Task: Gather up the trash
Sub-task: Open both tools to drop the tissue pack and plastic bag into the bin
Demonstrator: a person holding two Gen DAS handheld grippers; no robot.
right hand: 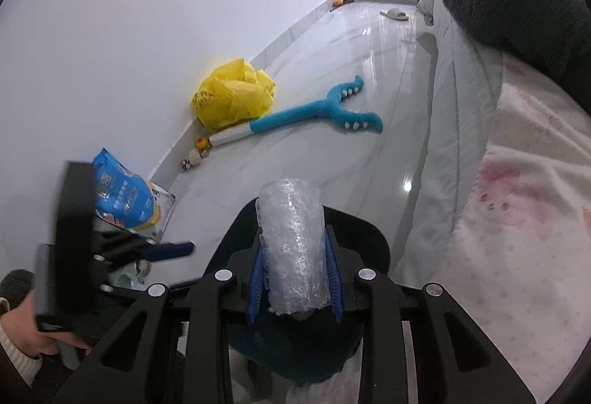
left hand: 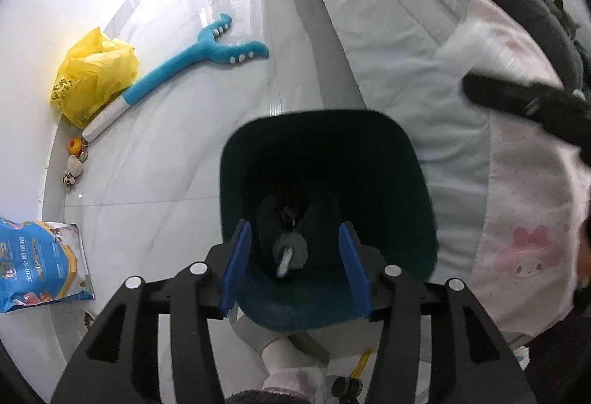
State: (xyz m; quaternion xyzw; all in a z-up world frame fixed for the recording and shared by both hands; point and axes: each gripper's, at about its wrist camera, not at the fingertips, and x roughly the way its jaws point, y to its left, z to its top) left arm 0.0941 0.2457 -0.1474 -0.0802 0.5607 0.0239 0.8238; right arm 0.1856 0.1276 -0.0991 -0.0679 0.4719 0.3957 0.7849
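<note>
On the left by the wall lie a blue printed bag (left hand: 40, 263) and a yellow plastic bag (left hand: 96, 75), with a blue plush toy (left hand: 195, 53) just right of it on the floor. The left gripper (left hand: 295, 267) hangs over the dark teal bin (left hand: 417, 182), its fingers (left hand: 236, 267) parted and holding nothing; a small grey scrap (left hand: 291, 250) lies inside the bin. The right gripper (right hand: 295, 278) has its fingers (right hand: 256, 278) pressed on a bubble-wrap roll (right hand: 293, 248) above the bin, beside the bed (right hand: 517, 219) at right.
</note>
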